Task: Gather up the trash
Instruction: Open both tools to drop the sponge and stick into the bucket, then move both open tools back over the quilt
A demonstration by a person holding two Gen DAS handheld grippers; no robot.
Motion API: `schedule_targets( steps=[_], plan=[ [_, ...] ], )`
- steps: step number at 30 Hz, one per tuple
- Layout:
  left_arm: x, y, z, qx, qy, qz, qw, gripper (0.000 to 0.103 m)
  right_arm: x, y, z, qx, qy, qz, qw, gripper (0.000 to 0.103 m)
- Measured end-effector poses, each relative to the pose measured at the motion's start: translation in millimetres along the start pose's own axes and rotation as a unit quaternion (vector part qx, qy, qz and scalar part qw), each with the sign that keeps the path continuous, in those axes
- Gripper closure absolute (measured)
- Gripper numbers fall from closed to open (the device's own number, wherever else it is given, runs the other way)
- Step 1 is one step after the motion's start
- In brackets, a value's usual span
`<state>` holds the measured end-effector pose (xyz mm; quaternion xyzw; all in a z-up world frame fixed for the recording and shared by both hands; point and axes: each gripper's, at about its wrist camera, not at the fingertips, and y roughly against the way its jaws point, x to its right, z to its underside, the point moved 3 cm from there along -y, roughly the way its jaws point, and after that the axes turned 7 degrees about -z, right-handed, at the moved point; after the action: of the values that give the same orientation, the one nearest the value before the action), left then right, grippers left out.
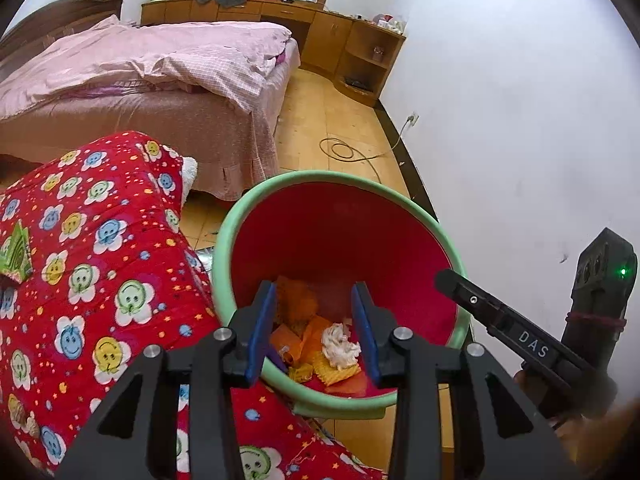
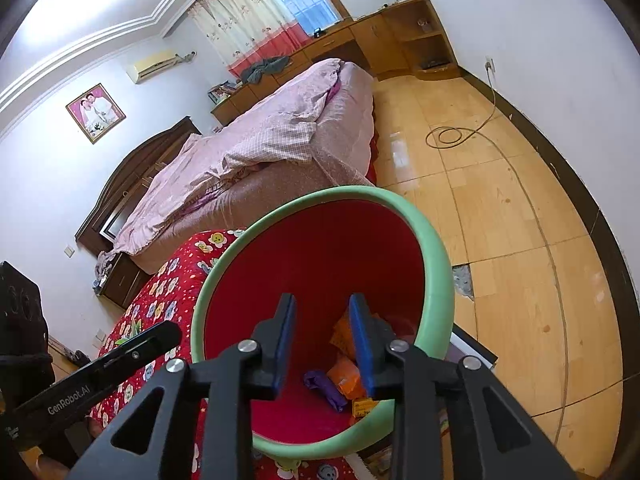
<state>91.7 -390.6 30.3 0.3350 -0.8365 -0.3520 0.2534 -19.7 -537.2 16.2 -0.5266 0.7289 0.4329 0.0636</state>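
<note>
A red bin with a green rim (image 1: 280,184) stands on the floor beside a red flower-print quilt (image 1: 104,264); it also shows in the right wrist view (image 2: 436,264). Inside lie orange wrappers (image 1: 308,340), a white crumpled tissue (image 1: 340,346) and a purple piece (image 2: 324,388). My left gripper (image 1: 316,328) is open and empty above the bin's mouth. My right gripper (image 2: 322,340) is open and empty over the bin too. A green wrapper (image 1: 16,252) lies on the quilt at the left.
A bed with pink bedding (image 1: 140,76) stands behind. Wooden cabinets (image 1: 352,44) line the far wall. A coiled cable (image 1: 344,150) lies on the wooden floor (image 2: 500,200). A white wall (image 1: 520,120) is at the right.
</note>
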Motion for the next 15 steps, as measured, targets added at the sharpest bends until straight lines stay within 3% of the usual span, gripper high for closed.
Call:
schedule_targets(
  steps=[15],
  plan=[
    [-43, 43, 10, 0.024, 0.040, -0.018, 0.9987, 0.064, -39, 21, 16, 0.014, 0.024, -0.013, 1.000, 0.052]
  ],
)
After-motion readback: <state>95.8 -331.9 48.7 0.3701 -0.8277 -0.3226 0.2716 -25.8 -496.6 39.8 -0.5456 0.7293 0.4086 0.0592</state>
